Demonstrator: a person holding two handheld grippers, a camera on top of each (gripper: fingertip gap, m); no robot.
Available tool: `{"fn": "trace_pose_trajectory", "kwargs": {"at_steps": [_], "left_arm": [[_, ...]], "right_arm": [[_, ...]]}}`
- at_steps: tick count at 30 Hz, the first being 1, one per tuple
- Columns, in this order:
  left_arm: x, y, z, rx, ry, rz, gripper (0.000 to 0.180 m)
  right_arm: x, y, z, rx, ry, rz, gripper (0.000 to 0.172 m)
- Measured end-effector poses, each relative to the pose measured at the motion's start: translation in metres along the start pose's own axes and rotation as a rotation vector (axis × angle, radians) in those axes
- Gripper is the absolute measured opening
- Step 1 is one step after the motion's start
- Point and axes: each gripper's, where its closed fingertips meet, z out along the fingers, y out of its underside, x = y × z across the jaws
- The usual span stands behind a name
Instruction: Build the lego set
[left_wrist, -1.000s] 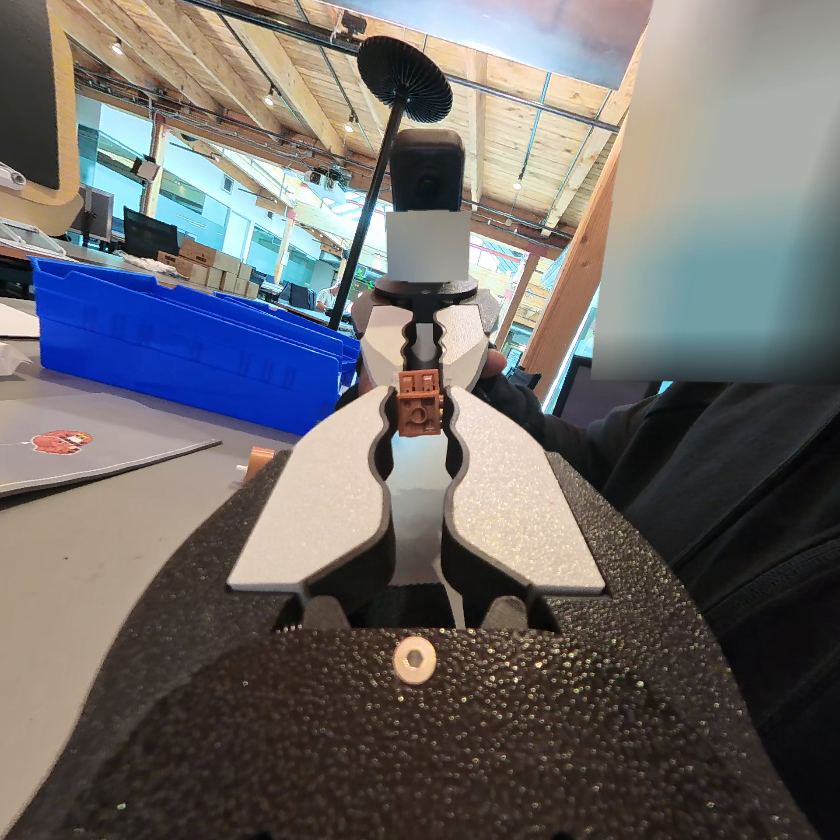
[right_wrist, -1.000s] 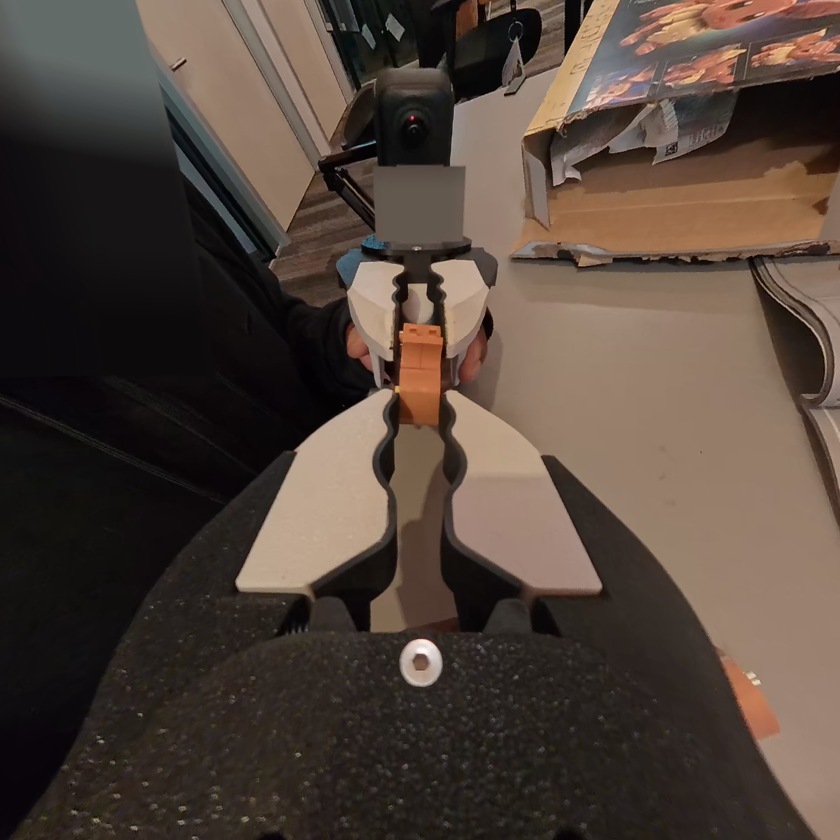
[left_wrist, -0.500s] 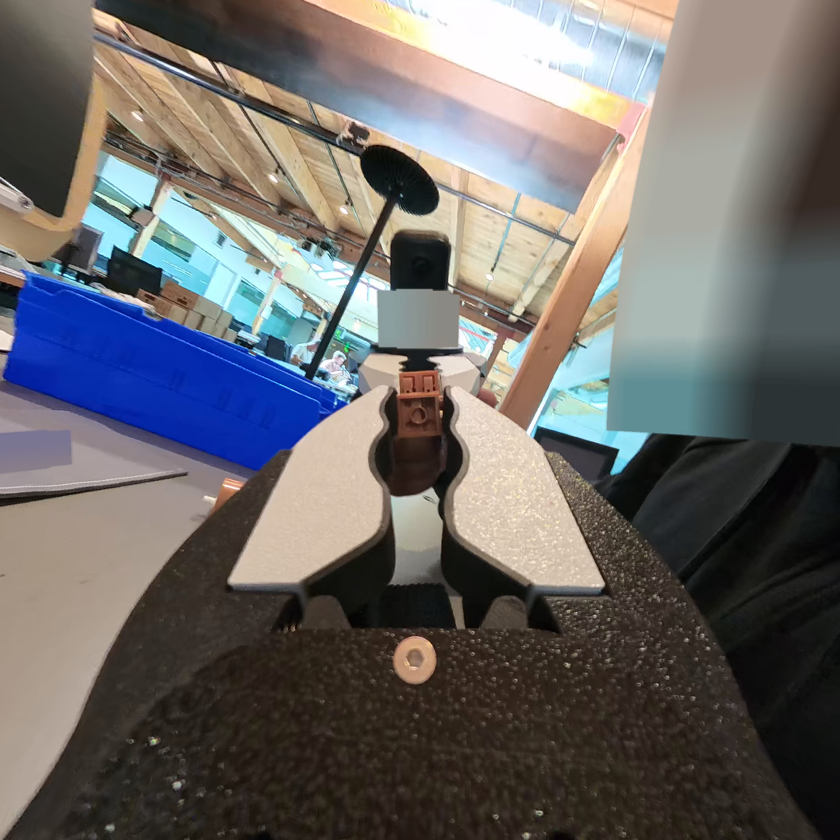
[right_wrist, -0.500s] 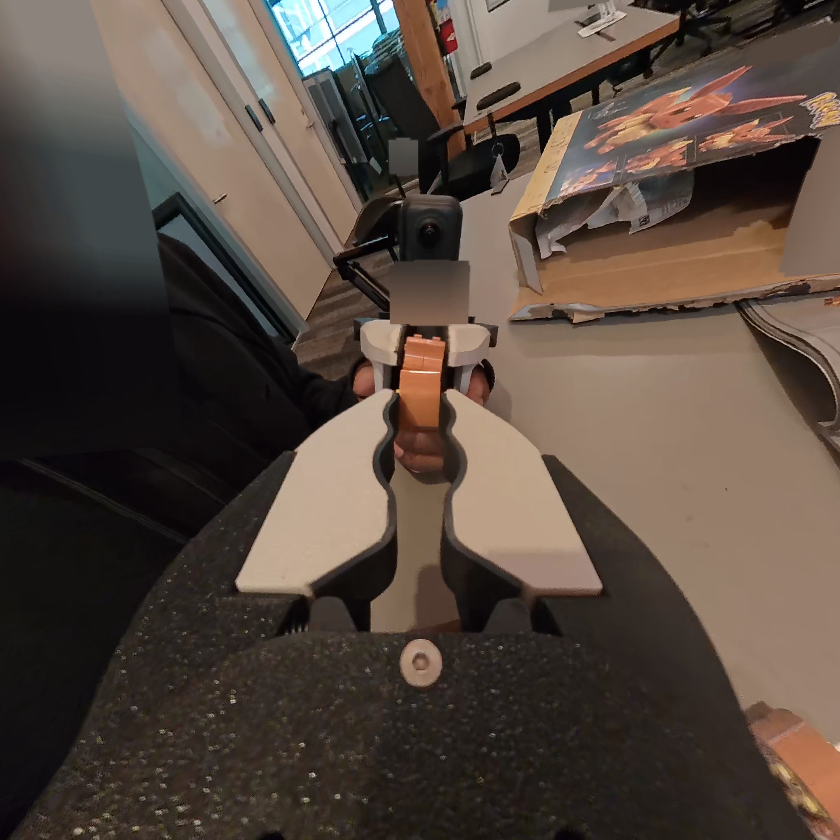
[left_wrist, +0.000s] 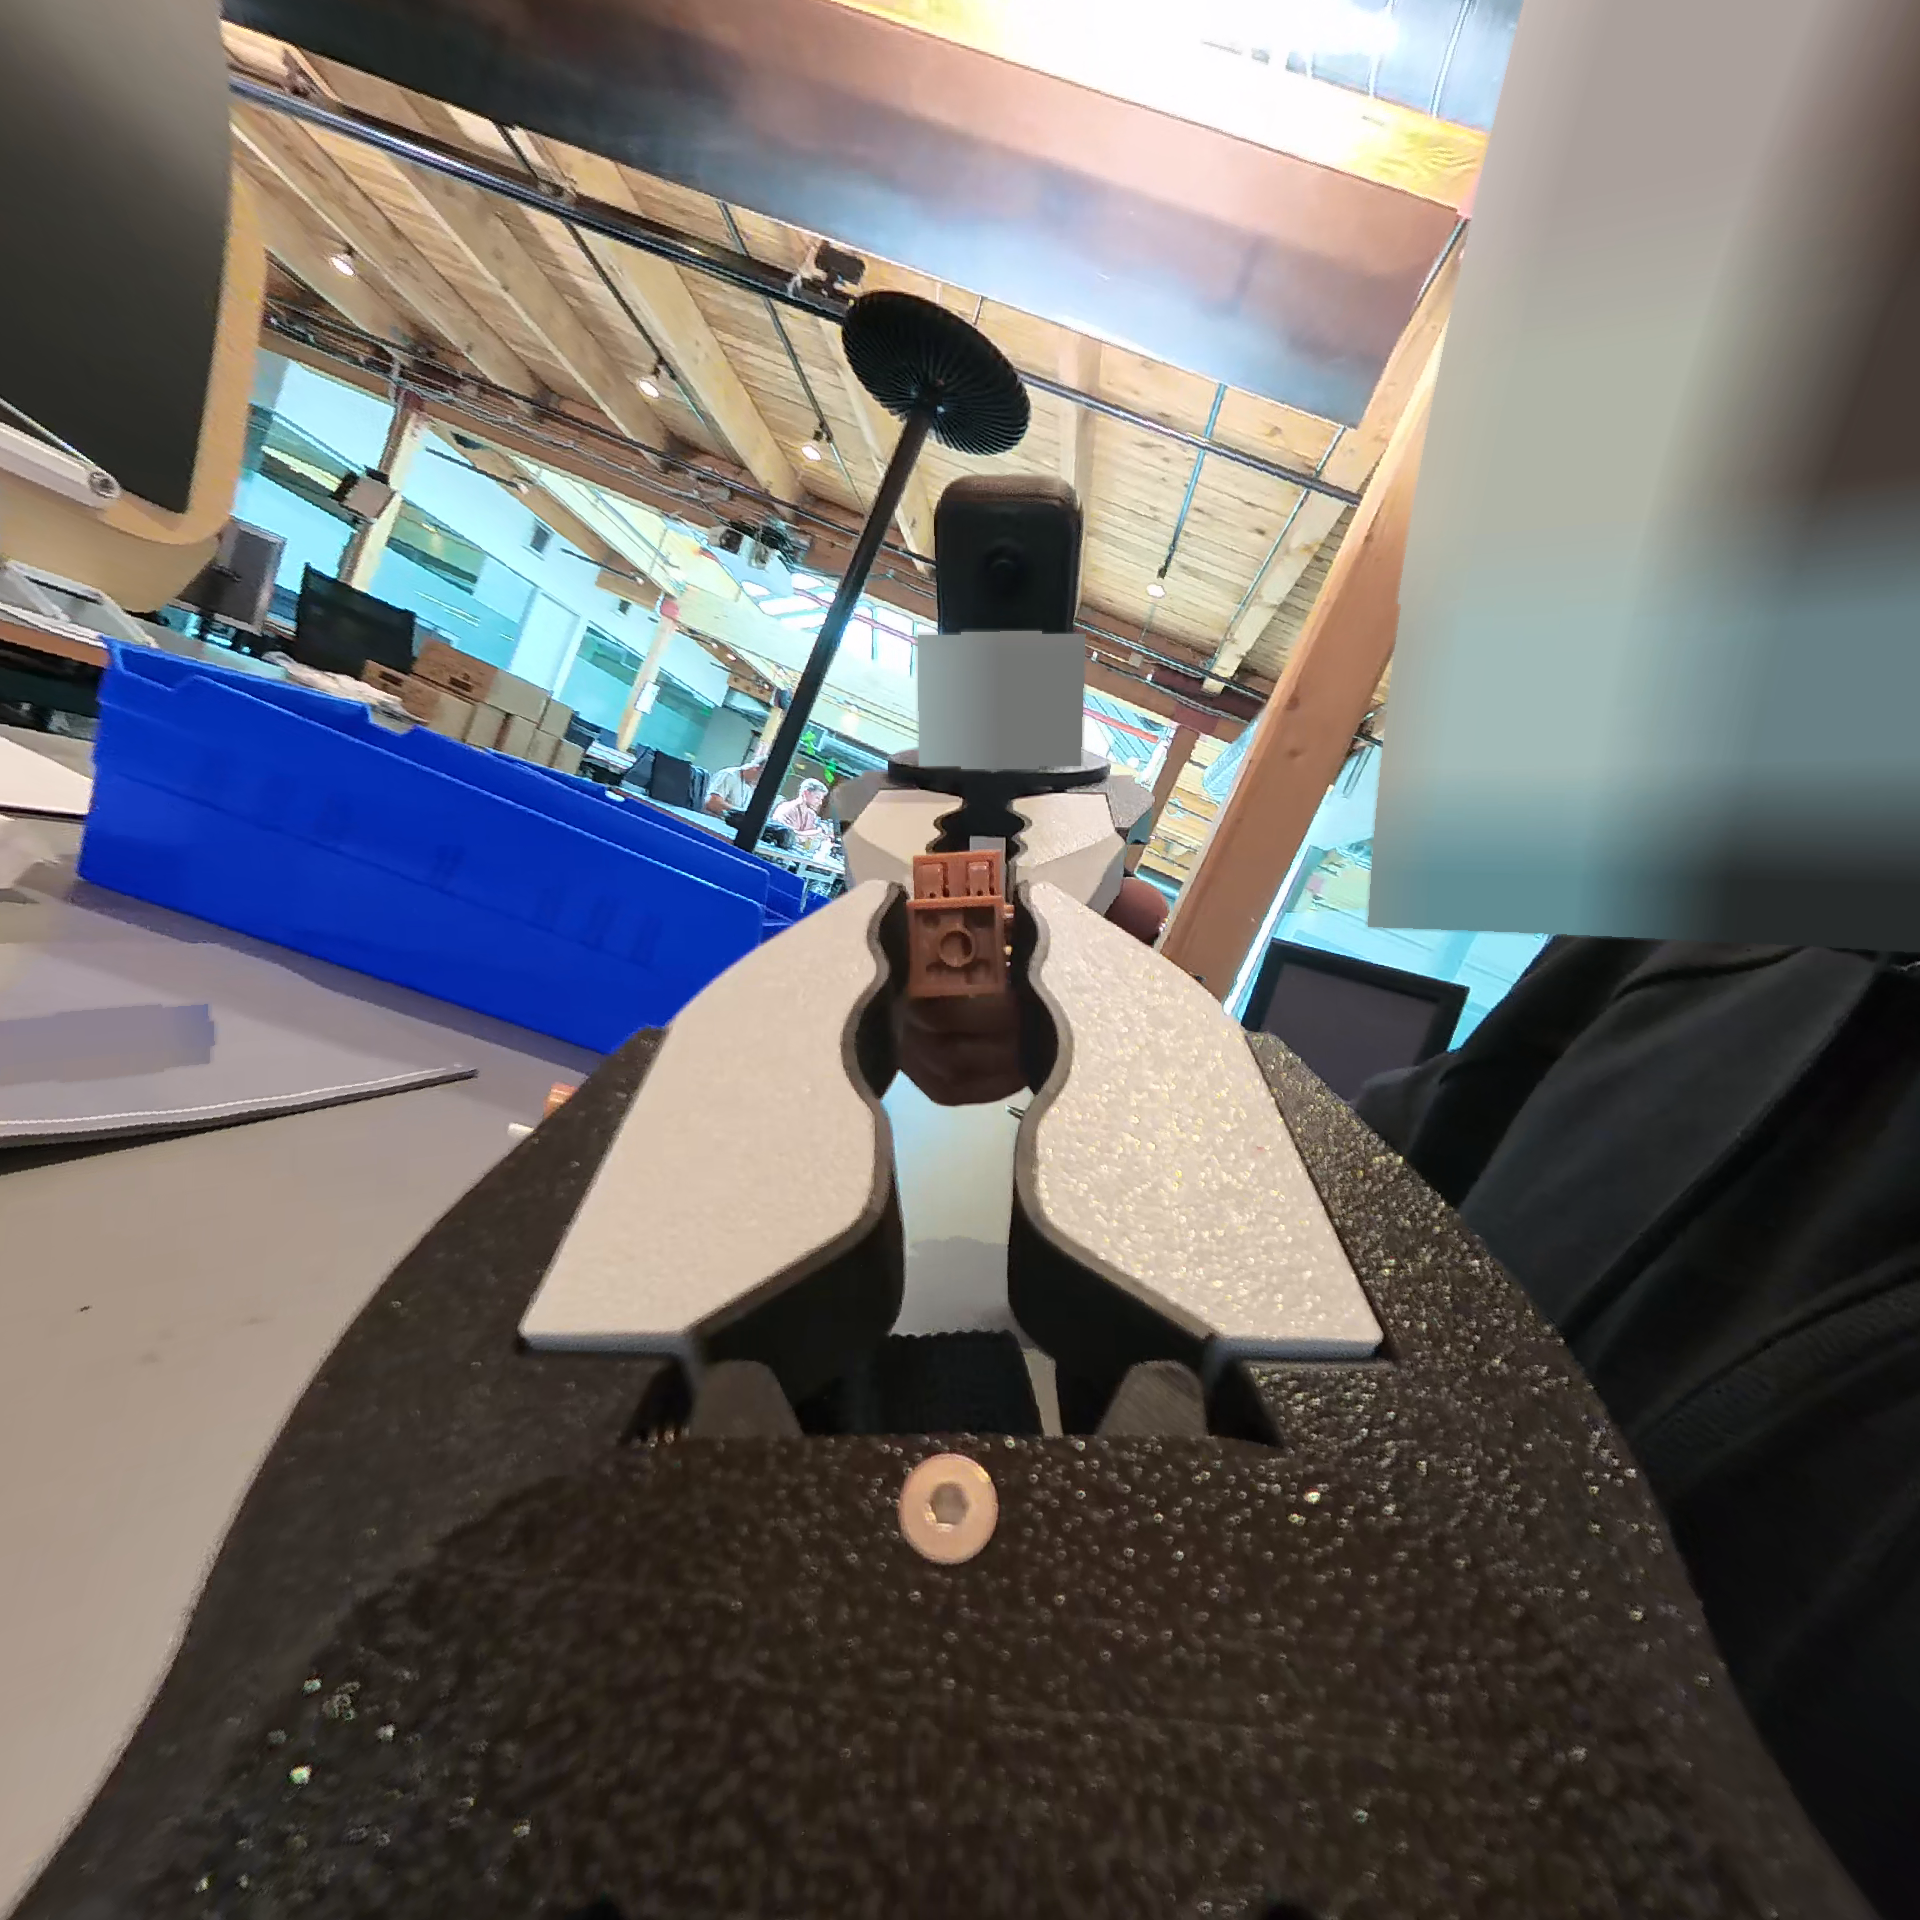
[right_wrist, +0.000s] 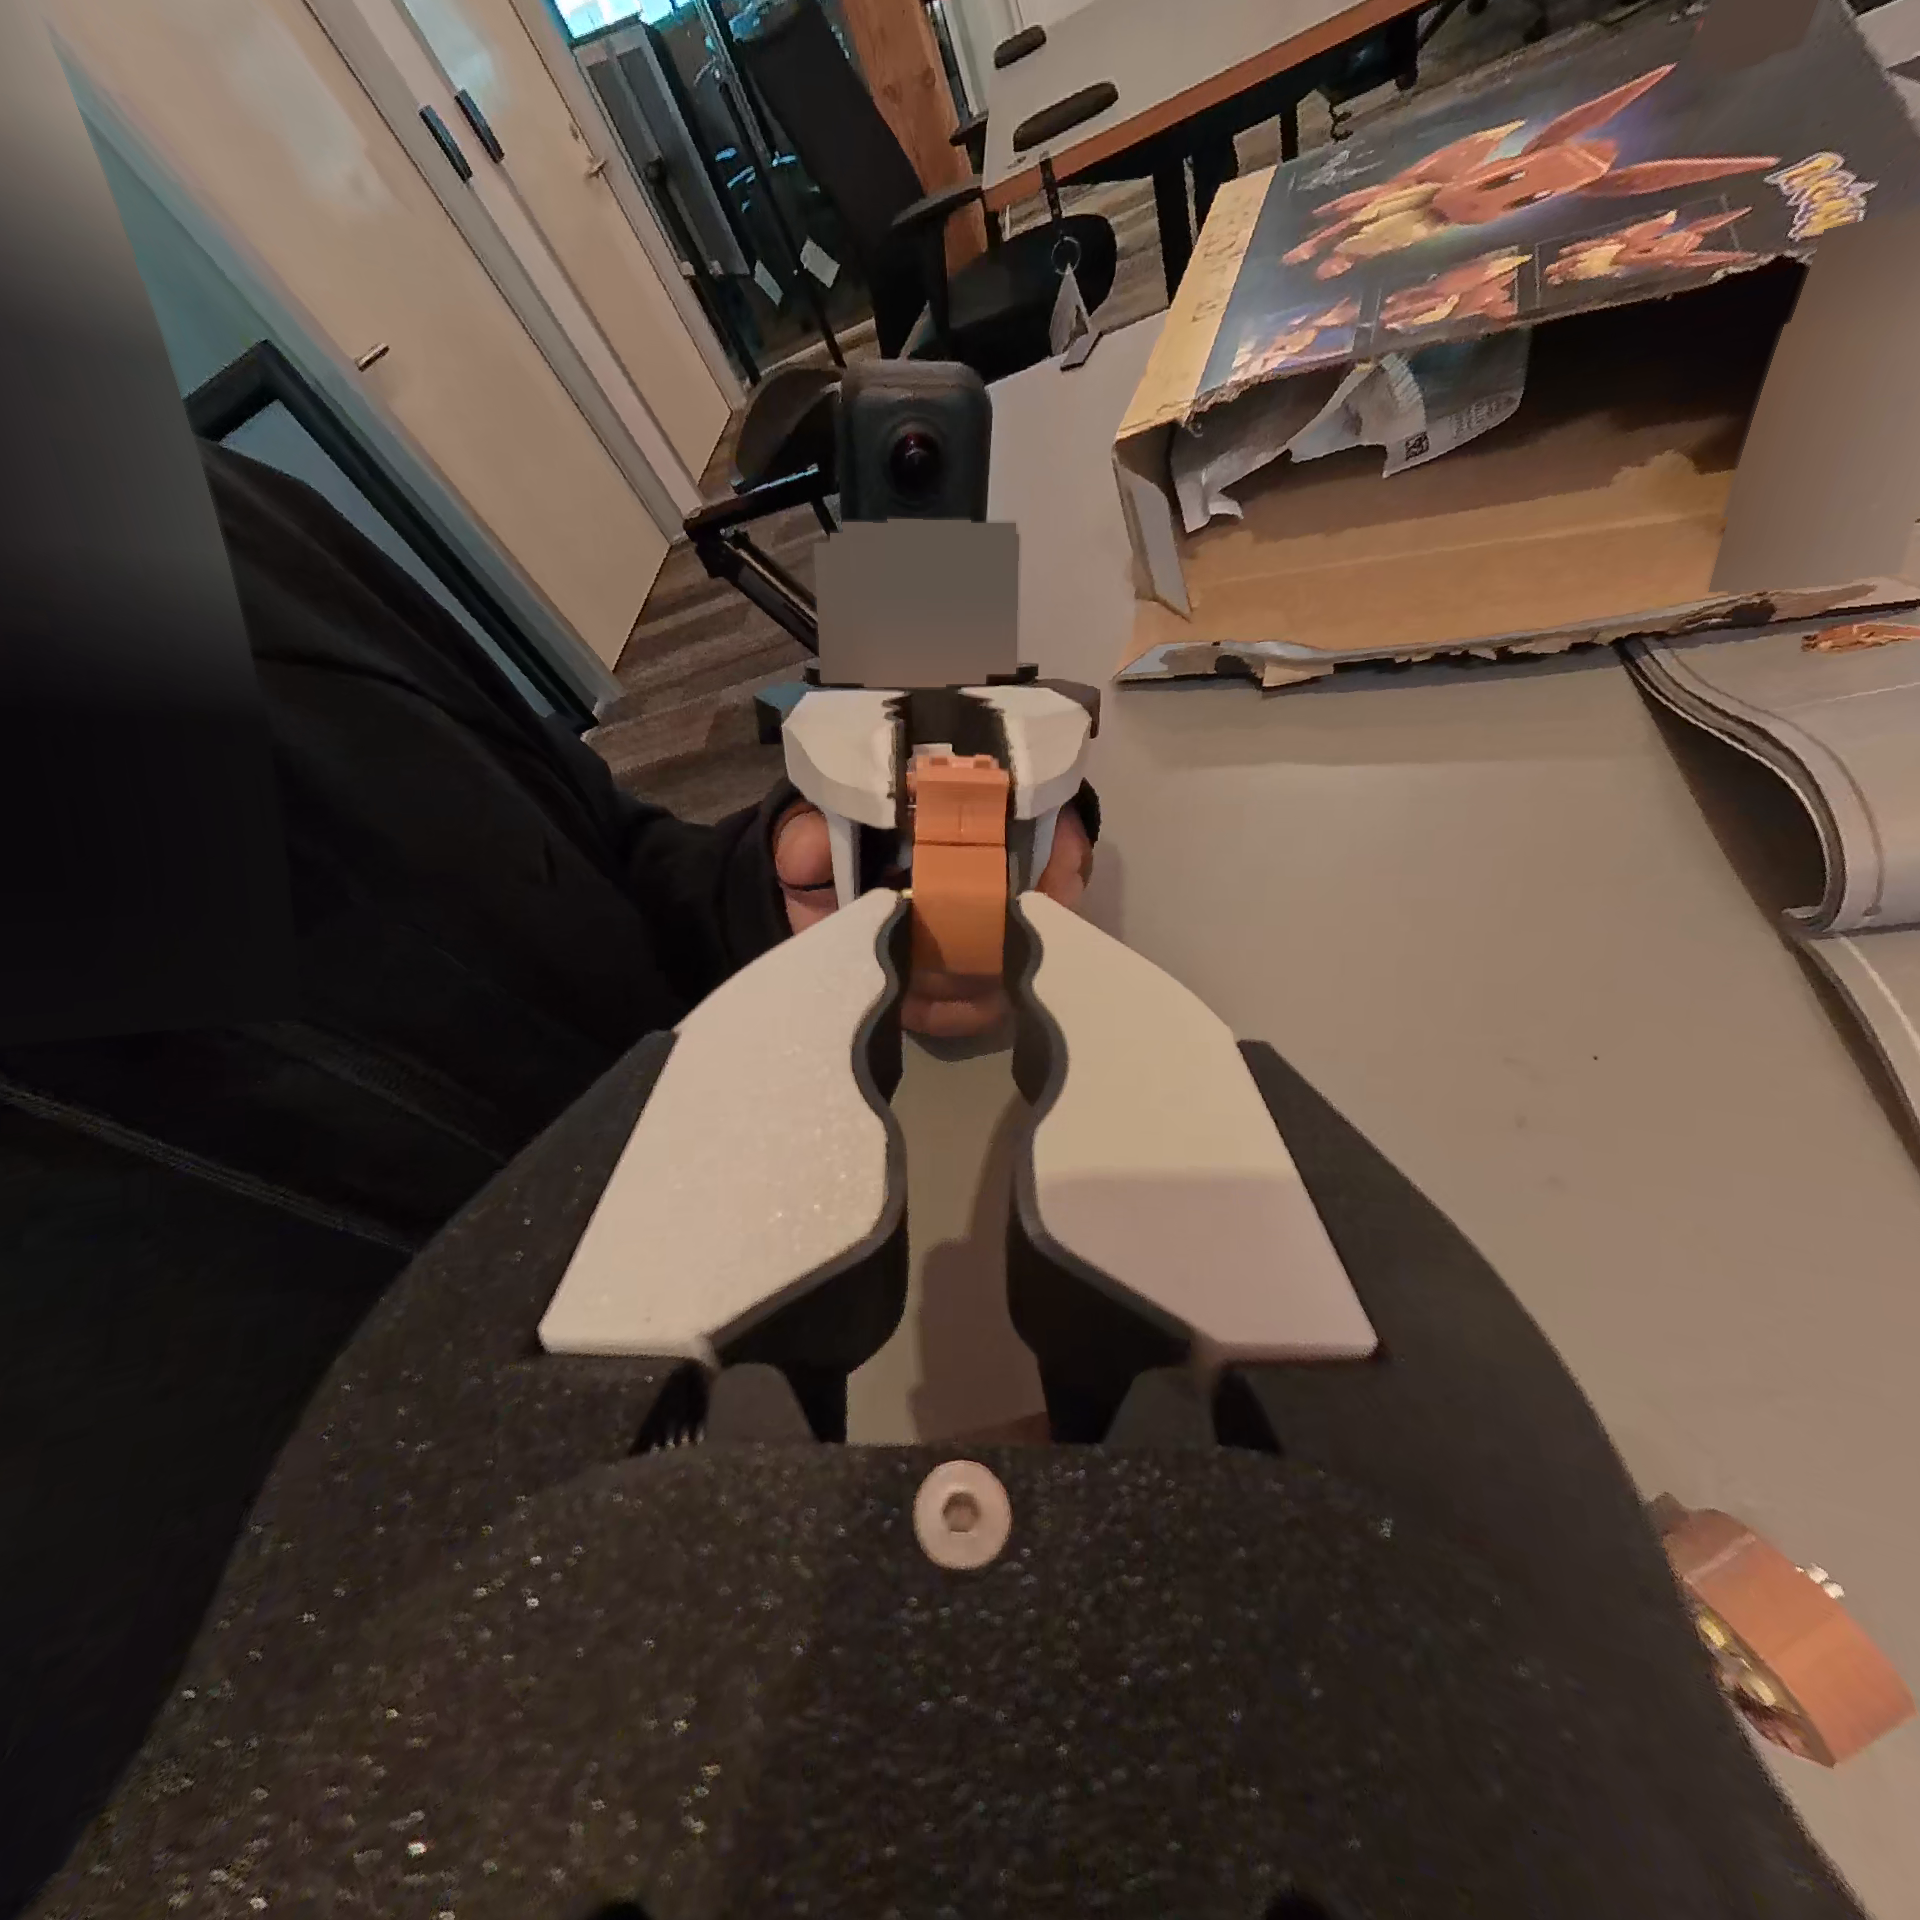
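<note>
Left wrist view: my left tongs clamp a brown brick assembly at 12 o'clock, pads pressing both sides. My right tongs, facing them, grip the same piece, which looks orange from that side. Grey tabletop lies below. Blue bins sit at 10 o'clock under a timber ceiling. Right wrist view: torn cardboard box at 2 o'clock, office chairs at 12.

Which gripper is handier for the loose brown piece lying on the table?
Probably right: the loose brown piece lies close beside the right gripper, but both it and the left gripper clamp brown bricks.
</note>
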Motion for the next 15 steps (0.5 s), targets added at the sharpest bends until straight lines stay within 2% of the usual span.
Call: {"fn": "trace_pose_trajectory", "kwargs": {"at_steps": [15], "left_arm": [[0.0021,0.0056,0.0022,-0.048,0.006,0.004,0.018]], "right_arm": [[-0.0023,0.0025,-0.0022,-0.067,0.022,-0.039,0.015]]}}
